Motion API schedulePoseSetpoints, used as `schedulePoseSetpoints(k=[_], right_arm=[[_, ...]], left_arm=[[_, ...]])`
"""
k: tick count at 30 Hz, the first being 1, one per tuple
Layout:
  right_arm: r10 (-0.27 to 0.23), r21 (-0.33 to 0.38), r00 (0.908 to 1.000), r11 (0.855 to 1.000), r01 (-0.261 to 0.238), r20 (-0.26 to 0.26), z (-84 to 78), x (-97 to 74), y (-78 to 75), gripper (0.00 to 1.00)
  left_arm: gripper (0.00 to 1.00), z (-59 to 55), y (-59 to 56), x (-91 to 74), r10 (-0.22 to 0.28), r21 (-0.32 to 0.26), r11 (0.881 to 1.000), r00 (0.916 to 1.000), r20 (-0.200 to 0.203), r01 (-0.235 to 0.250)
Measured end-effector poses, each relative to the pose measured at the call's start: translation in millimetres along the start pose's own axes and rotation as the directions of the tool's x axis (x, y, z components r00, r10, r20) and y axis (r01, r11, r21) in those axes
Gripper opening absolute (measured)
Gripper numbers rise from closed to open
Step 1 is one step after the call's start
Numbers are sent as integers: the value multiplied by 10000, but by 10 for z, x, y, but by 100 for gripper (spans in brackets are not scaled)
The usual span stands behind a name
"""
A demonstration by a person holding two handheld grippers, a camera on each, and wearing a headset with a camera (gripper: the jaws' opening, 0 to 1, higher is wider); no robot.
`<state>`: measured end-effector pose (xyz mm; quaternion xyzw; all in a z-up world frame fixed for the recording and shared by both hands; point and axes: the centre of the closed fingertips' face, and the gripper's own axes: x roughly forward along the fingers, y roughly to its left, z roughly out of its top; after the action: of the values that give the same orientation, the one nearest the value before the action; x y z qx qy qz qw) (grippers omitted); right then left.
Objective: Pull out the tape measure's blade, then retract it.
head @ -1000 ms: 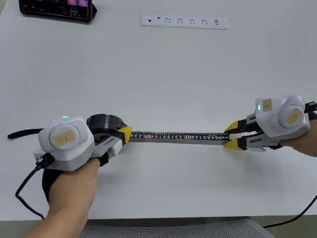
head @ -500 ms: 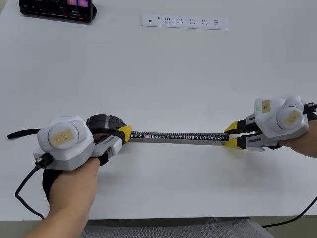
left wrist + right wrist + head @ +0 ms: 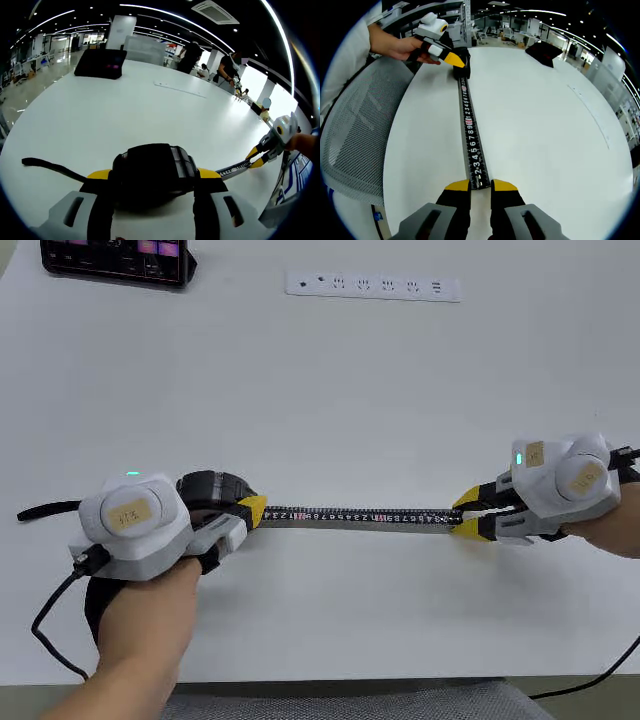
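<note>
The black tape measure case [image 3: 212,487] rests on the white table at the left, and my left gripper [image 3: 236,504] is shut on it. In the left gripper view the case [image 3: 152,162] sits between the yellow-tipped jaws of the left gripper [image 3: 153,175]. The dark numbered blade [image 3: 360,514] runs rightwards from the case, just above the table. My right gripper [image 3: 467,515] is shut on the blade's end. In the right gripper view the blade [image 3: 470,125] stretches from the right gripper [image 3: 480,186] to the far case [image 3: 463,70]. A black wrist strap [image 3: 50,167] trails from the case.
A white power strip [image 3: 372,284] lies at the back of the table [image 3: 330,390], and a black device [image 3: 118,258] stands at the back left. A grey mesh chair [image 3: 340,705] sits below the table's front edge. Cables hang from both grippers. People stand in the far background.
The right gripper's jaws have narrowed a little on the blade's end. The blade's length and the left gripper look much the same.
</note>
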<state>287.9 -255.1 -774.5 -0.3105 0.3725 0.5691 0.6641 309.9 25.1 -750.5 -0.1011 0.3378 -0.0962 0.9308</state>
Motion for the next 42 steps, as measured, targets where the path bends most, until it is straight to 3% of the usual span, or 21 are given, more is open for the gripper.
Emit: schedulePoseSetpoints(k=[17, 42], right_arm=[[26, 8, 10000, 10000, -26, -13, 20, 5, 3, 11], [309, -26, 9980, 9995, -308, 547, 351, 174, 36, 11]], left_arm=[[58, -16, 9, -11, -36, 21, 10000, 9998, -203, 36], [59, -18, 20, -13, -333, -310, 9990, 9993, -147, 328]])
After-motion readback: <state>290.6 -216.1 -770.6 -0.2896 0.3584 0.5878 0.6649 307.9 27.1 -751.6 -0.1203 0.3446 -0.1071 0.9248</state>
